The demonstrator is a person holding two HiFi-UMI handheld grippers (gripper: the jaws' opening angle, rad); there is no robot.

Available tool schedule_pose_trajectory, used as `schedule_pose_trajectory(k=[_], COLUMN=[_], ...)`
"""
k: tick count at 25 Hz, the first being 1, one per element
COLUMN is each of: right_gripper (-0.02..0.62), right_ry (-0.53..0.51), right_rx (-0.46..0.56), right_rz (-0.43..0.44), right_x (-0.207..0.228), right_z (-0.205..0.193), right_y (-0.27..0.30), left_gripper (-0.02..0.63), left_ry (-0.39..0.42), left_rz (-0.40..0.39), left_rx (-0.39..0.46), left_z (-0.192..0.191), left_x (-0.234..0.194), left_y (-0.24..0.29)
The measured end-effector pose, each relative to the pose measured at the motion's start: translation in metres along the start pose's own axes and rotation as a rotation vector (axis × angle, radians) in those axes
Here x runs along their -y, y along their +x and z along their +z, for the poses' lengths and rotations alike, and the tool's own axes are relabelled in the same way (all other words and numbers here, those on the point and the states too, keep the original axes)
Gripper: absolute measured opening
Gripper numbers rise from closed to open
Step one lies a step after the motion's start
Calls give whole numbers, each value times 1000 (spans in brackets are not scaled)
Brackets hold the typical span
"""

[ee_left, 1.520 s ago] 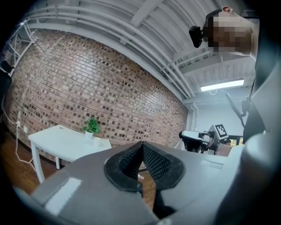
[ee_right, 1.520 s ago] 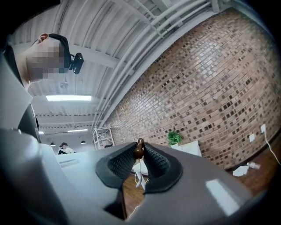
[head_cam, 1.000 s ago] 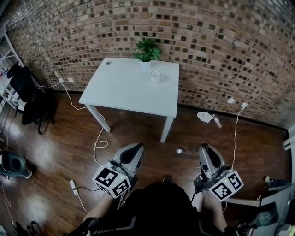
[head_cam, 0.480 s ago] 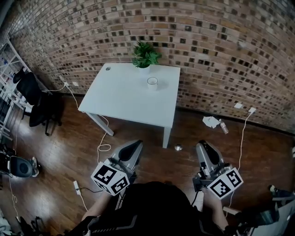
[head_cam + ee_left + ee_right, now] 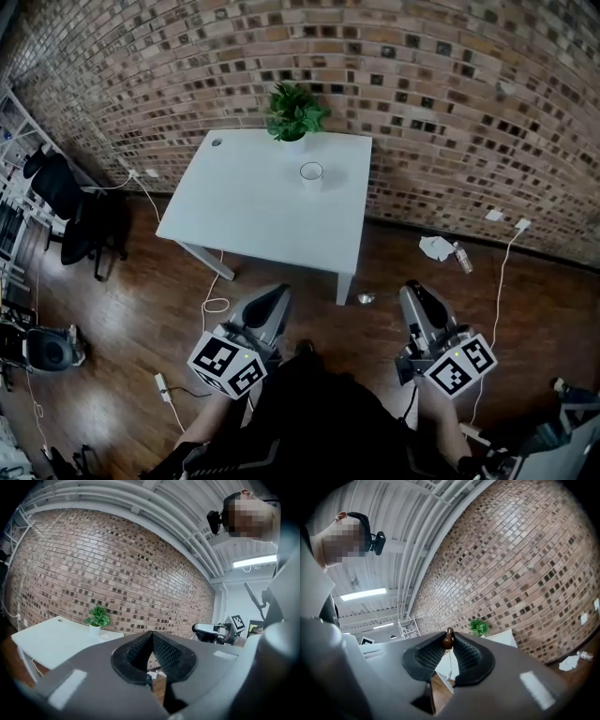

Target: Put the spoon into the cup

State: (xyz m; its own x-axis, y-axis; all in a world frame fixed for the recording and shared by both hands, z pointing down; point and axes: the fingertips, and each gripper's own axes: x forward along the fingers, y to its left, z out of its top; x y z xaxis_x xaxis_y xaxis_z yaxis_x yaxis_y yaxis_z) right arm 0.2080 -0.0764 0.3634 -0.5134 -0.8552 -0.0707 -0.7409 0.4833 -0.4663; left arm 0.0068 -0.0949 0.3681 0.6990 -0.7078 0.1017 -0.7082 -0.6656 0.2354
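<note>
A white cup (image 5: 311, 172) stands near the far edge of the white table (image 5: 253, 211), next to a potted plant (image 5: 294, 112). The cup (image 5: 104, 636) also shows small in the left gripper view. My right gripper (image 5: 411, 289) is held over the wooden floor, short of the table. It is shut on the spoon (image 5: 448, 640), whose brown handle end sits between the pads with the thin shaft hanging below. The spoon's bowl (image 5: 367, 298) shows left of that gripper. My left gripper (image 5: 280, 293) is shut and holds nothing; its pads (image 5: 164, 651) meet at the tip.
A brick wall (image 5: 450, 103) runs behind the table. A black chair (image 5: 66, 202) stands at the left. Cables and a power strip (image 5: 162, 386) lie on the floor, and crumpled paper (image 5: 436, 247) with a bottle lies at the right by the wall.
Both grippers have been carried forward towards the table, which now lies lower and nearer in the head view. The spoon stays in the right gripper.
</note>
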Motion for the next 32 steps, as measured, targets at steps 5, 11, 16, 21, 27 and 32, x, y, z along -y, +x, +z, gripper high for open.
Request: schedule_pose_trajectory(k=[5,11,16,21,27,32], right_gripper=[57,57,57,57,57,57], right_ry=[-7,-47,-44,-37,-17,-31], right_rx=[-16,-32,-48,-67,-85,-130], right_rz=[-15,-44,-48,-39,1,9], right_x=[3,4,9,42,82,103], right_z=[-6,-7,-13,-12,1,-5], right_y=[56,126,178,217,265,300], left_gripper=[-8,-8,-8,-8,-8,-8], left_ry=[-11,-32,-47,-54,-25,-16], left_rz=[-13,-7,-19,-9,24,66], left_rx=[34,40,30,38,21,3], left_z=[11,28,24,33,50,55], left_x=[-52,-120,-167,-188,-213,-249], left_y=[11,19,37,76,122,143])
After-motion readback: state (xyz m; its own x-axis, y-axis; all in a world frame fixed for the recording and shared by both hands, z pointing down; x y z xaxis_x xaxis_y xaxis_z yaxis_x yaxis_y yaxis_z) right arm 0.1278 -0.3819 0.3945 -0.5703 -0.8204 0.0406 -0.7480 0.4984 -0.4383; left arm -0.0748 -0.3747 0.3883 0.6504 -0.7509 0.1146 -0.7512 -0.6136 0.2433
